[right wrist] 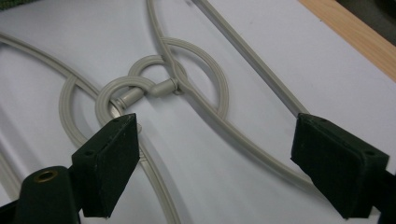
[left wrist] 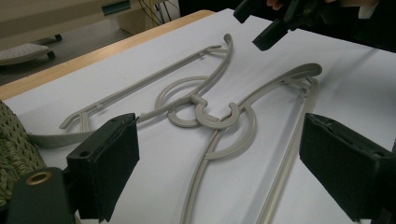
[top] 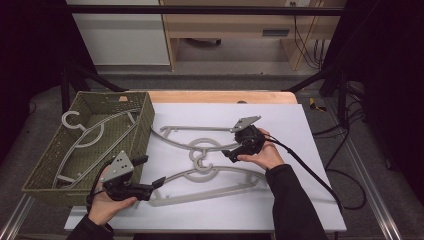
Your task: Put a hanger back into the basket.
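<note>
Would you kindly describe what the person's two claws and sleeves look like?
Both the left claw and the right claw are black, each topped by a grey three-cornered plate with small holes. Their jaws are blocky black pads. A black cable trails from the right one. The person wears dark long sleeves.
</note>
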